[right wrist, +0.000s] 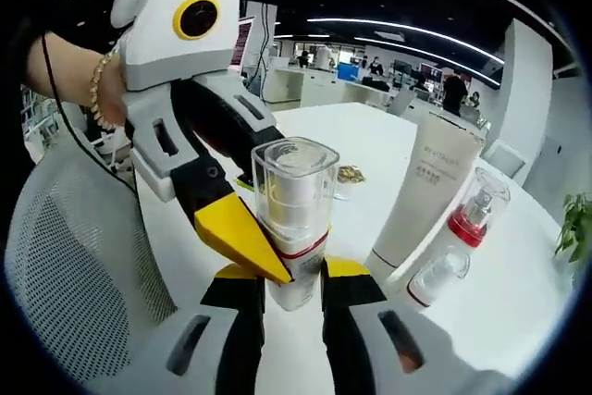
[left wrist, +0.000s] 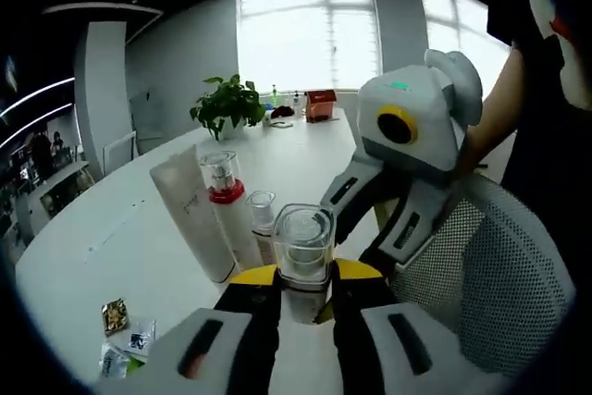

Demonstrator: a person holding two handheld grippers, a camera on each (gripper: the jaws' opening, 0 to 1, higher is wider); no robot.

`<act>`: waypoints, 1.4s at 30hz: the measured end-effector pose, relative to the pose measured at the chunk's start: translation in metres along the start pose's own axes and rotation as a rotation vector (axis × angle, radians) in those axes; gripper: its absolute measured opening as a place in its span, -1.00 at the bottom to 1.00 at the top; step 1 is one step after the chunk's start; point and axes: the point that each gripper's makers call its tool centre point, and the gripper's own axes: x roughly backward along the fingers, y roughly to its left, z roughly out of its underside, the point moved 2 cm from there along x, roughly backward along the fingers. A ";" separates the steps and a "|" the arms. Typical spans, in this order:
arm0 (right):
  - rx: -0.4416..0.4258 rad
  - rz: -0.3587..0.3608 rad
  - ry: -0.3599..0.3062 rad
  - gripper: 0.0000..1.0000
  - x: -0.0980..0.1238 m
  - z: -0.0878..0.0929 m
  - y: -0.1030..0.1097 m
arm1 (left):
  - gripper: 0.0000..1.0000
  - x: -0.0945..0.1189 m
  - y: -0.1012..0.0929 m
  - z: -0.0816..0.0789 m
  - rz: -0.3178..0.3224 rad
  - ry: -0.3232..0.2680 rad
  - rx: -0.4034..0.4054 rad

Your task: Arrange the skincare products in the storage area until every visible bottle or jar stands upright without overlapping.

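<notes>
On the white table (right wrist: 518, 256) your tall cream tube (right wrist: 427, 193) stands upright with the red-collared pump bottle (right wrist: 474, 212) just beside it. Both your left gripper (left wrist: 305, 295) and right gripper (right wrist: 289, 291) clamp the clear-capped bottle (right wrist: 292, 215), held upright between them. If you pull unevenly, it may twist free and topple the neighbours.

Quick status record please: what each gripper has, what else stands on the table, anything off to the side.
held item: clear-capped bottle, upright between both grippers
left gripper: jaws around the bottle
right gripper: jaws around its base
standing: white tube, red-collared pump bottle, small clear-capped bottle
surface: white table
side: mesh chair, sachets, potted plant
</notes>
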 end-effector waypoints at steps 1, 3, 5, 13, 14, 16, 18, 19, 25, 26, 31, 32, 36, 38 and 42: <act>-0.005 -0.004 0.009 -0.55 -0.002 0.003 -0.001 | -0.60 -0.001 -0.001 0.001 0.004 0.002 0.001; -0.004 0.002 0.011 -0.55 -0.004 0.006 -0.002 | -0.60 -0.005 0.000 0.004 0.011 0.003 0.001; -0.007 0.001 0.021 -0.55 -0.006 0.011 -0.004 | -0.60 -0.006 -0.002 0.001 0.016 0.005 0.002; 0.009 0.010 0.042 -0.55 -0.019 0.022 -0.010 | -0.60 -0.015 0.003 0.011 0.010 0.044 -0.013; 0.007 0.009 0.046 -0.55 -0.020 0.023 -0.010 | -0.60 -0.016 0.002 0.010 0.008 0.054 -0.024; 0.004 0.009 0.061 -0.55 -0.022 0.026 -0.011 | -0.61 -0.019 0.002 0.012 0.008 0.075 -0.052; 0.000 0.001 0.086 -0.56 -0.025 0.032 -0.010 | -0.61 -0.022 0.001 0.017 0.017 0.098 -0.083; -0.009 -0.005 0.098 -0.56 -0.026 0.035 -0.009 | -0.61 -0.024 0.001 0.019 0.022 0.110 -0.090; -0.022 -0.001 0.108 -0.56 -0.025 0.038 -0.011 | -0.61 -0.027 0.005 0.023 0.028 0.104 -0.075; -0.026 -0.001 0.110 -0.56 -0.025 0.039 -0.012 | -0.61 -0.028 0.005 0.023 0.030 0.104 -0.072; -0.042 -0.011 0.119 -0.56 -0.028 0.043 -0.011 | -0.61 -0.030 0.006 0.027 0.044 0.111 -0.069; -0.045 -0.013 0.120 -0.56 -0.028 0.044 -0.011 | -0.61 -0.032 0.007 0.029 0.048 0.112 -0.069; -0.065 -0.020 0.120 -0.56 -0.028 0.047 -0.013 | -0.61 -0.034 0.006 0.028 0.049 0.103 -0.060; -0.072 -0.021 0.125 -0.55 -0.028 0.048 -0.014 | -0.61 -0.035 0.006 0.028 0.050 0.099 -0.057; -0.088 -0.028 0.130 -0.41 -0.025 0.050 -0.016 | -0.62 -0.037 0.006 0.027 0.057 0.088 -0.049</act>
